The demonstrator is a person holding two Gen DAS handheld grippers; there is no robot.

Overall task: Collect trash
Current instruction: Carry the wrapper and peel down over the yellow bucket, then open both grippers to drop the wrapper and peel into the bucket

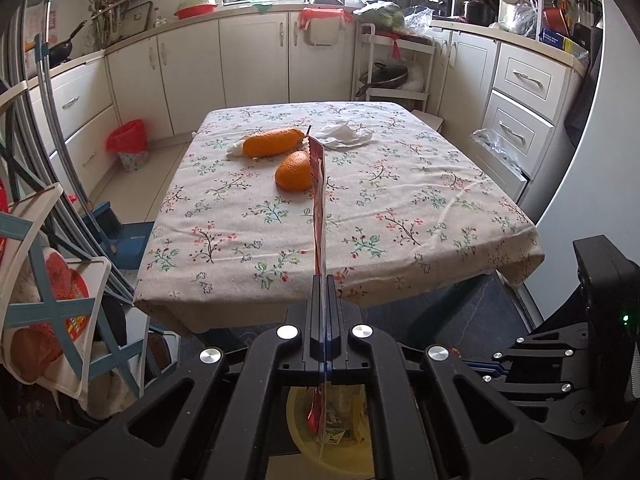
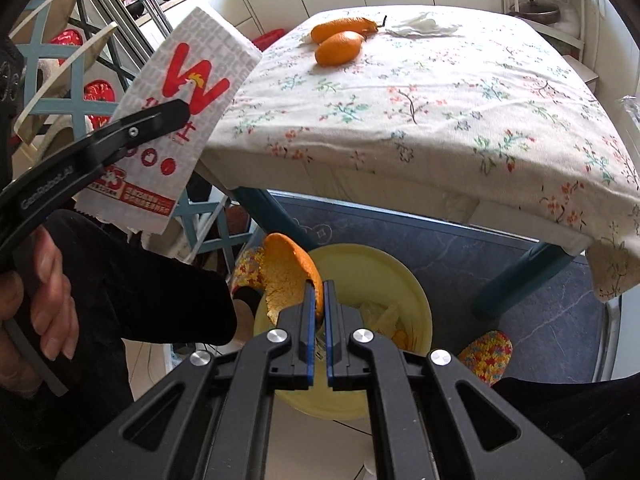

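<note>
A paper wrapper (image 2: 176,120) is pinched flat in the left gripper (image 1: 324,280); an orange peel (image 2: 292,276) is clamped by its edge in the right gripper (image 2: 318,296), above the yellow bin (image 2: 384,264). Both are judged light; the peel is probably brittle. 2 more peels (image 1: 280,152) and a tissue (image 1: 344,136) are left on the table (image 1: 420,208).

The left gripper (image 1: 324,280) is clamping a red-and-white wrapper (image 1: 319,200) edge-on above a yellow bin (image 1: 298,436), while two orange peels (image 1: 274,143) and a crumpled tissue (image 1: 344,135) are lying on the floral tablecloth (image 1: 440,208).
</note>
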